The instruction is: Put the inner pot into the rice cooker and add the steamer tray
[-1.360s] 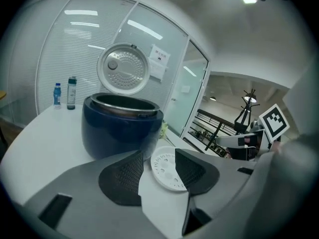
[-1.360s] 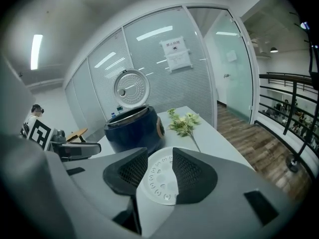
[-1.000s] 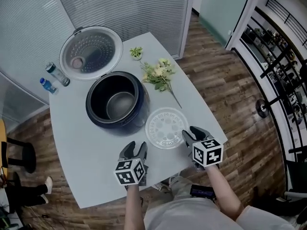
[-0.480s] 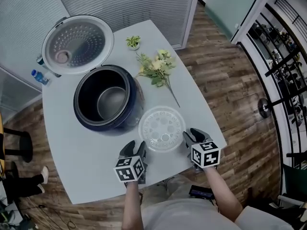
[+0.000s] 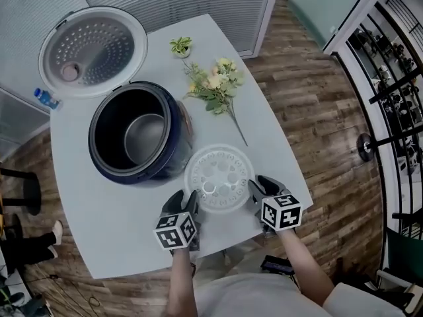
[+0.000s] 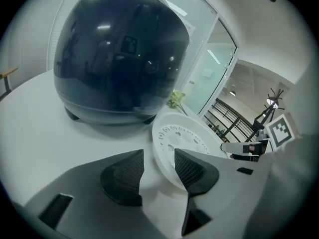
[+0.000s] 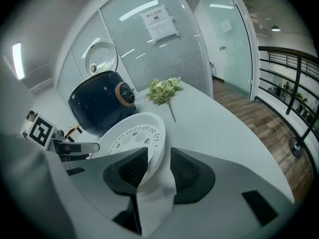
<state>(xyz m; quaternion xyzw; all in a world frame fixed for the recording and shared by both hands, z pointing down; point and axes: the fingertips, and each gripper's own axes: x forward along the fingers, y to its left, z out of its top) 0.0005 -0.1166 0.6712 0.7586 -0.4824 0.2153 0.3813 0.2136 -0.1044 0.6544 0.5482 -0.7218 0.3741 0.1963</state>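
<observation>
Blue-capped bottle (image 5: 46, 99) mostly hidden behind rice cooker's (image 5: 176, 144) raised lid (image 5: 92, 50); notice (image 7: 160, 25) on glass wall (image 7: 149, 54) beyond cooker too small to read. White, perforated round steamer tray (image 5: 219, 179) flat on table (image 5: 119, 233) just beside cooker, inner pot (image 5: 143, 137) already inside cooker. Jaws of left gripper (image 5: 188, 198) and right gripper (image 5: 256, 187) apart, straddling tray's rim, neither clamped.

Rice cooker (image 5: 139, 134) on table (image 5: 99, 223), steamer tray (image 5: 219, 179) beside it on the right, flowers (image 5: 215, 84) behind tray
</observation>
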